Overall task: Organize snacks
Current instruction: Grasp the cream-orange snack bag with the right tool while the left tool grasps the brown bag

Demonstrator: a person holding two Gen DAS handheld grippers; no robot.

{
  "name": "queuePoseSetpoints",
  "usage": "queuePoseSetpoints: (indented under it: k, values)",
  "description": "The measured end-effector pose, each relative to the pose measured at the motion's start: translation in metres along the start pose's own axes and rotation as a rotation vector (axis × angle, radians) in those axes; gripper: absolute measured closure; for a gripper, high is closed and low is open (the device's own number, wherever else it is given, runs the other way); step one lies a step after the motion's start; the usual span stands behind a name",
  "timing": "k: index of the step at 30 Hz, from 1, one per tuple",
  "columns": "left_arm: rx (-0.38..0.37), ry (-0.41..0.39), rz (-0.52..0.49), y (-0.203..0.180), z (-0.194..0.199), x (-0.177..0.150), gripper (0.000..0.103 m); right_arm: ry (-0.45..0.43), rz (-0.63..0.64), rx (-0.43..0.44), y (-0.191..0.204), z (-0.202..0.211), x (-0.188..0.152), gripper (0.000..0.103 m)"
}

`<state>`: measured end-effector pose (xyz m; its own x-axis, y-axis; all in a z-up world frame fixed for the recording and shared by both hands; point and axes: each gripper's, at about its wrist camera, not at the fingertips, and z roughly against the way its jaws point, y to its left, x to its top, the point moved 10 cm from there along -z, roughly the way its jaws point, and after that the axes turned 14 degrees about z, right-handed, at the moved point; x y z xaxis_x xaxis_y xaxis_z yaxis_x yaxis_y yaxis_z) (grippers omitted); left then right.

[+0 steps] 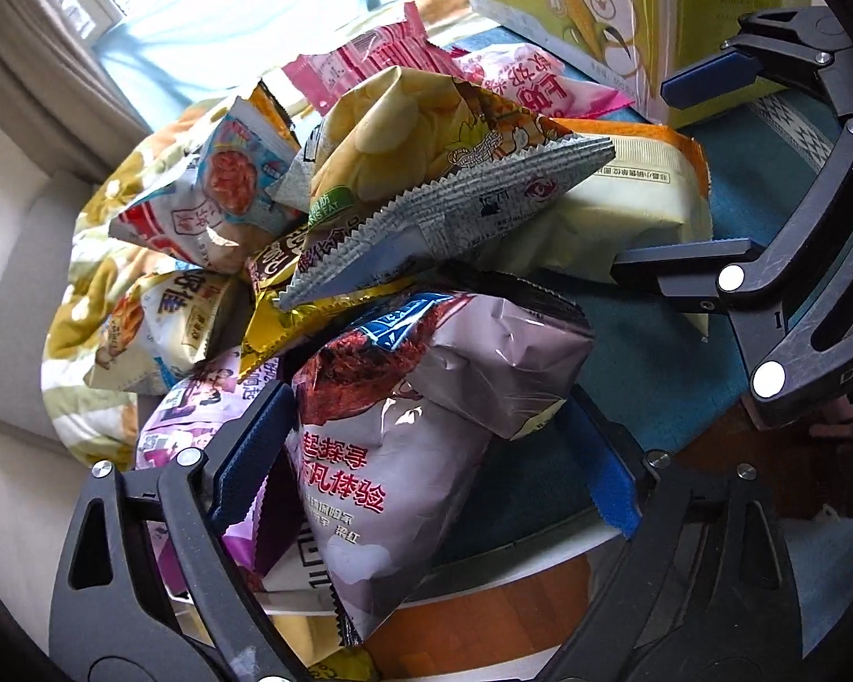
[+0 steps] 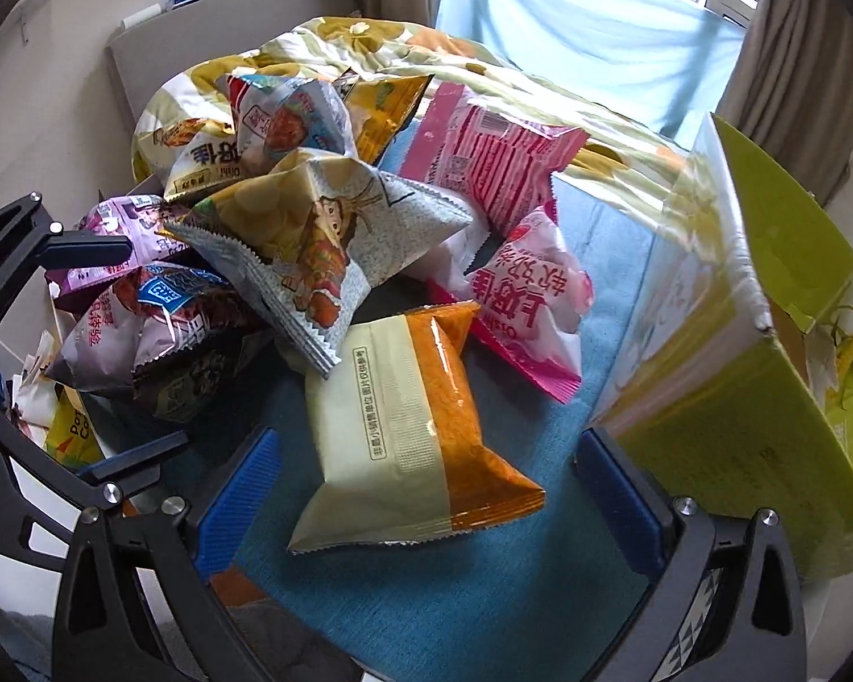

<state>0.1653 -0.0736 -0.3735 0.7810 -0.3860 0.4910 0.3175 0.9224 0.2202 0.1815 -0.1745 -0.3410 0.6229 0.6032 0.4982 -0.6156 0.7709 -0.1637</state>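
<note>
Snacks lie heaped on the blue cloth of the bench, beside a green box (image 2: 767, 398) at its right edge. The left hand-held gripper (image 1: 421, 454) stands spread around a mauve bag (image 1: 404, 426) at the near edge; contact I cannot tell. The right hand-held gripper (image 2: 426, 489) is spread around an orange pack (image 2: 415, 426), not yet touching. These bags look light, puffed, slippery and crushable; I would pinch a crimped end seam rather than the belly.
</note>
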Motion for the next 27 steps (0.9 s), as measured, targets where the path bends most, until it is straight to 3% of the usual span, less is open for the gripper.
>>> queuePoseSetpoints:
  k: [8, 18, 27]
  values:
    - [0.04, -0.003, -0.07, 0.001, -0.012, 0.007, 0.024, 0.026, 0.032, 0.067, 0.011, -0.027, 0.004, 0.001]
    - [0.018, 0.022, -0.054, 0.003, -0.006, 0.007, 0.045, 0.059, 0.055, 0.107, 0.011, -0.038, 0.004, 0.039]
    - [0.015, -0.003, -0.03, -0.003, 0.028, 0.015, 0.046, 0.05, 0.016, 0.062, 0.004, -0.012, -0.004, 0.043]
